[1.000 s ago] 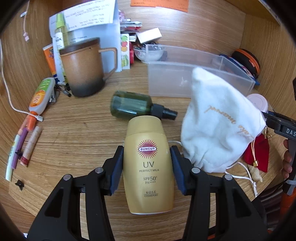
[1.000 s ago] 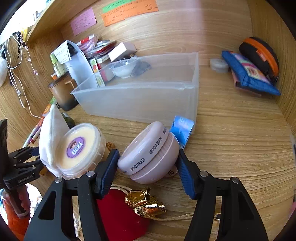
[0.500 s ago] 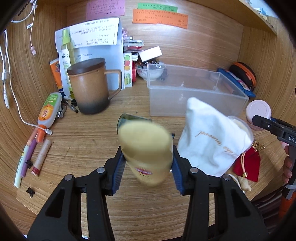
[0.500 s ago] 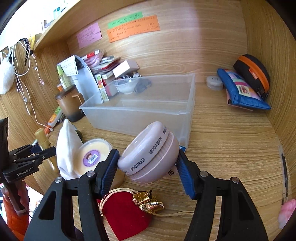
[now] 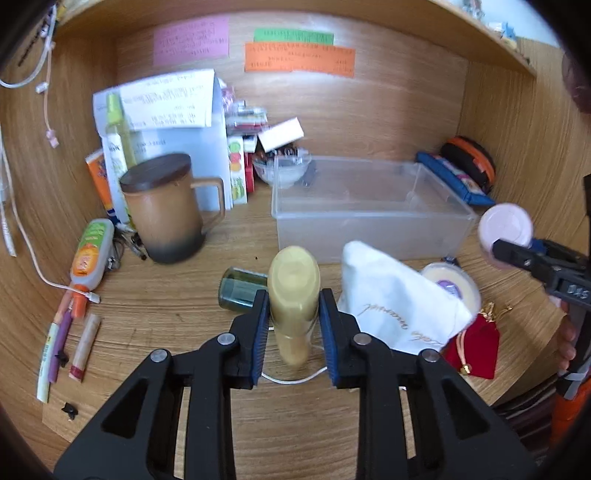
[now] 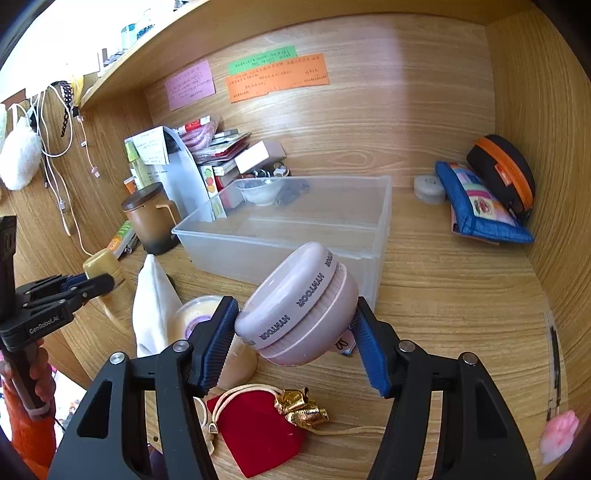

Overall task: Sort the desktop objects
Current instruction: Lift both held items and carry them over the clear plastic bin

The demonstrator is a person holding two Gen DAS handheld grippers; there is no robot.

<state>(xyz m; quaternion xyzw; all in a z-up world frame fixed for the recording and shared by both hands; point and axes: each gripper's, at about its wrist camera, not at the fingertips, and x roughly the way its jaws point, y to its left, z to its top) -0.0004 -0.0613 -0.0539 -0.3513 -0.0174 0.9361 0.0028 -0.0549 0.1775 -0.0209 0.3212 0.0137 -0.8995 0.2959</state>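
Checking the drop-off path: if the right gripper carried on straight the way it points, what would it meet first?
Probably the clear plastic bin; the right gripper, holding the pink jar, points at its near wall, though depth is uncertain.

Yellow bottle [image 5: 293, 295] upright – pink jar [image 6: 301, 310] tilted

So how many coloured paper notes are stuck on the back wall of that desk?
3, close together on the back panel: a pink note on the left, a green note to its right, and an orange note just beneath the green one. None looks hidden.
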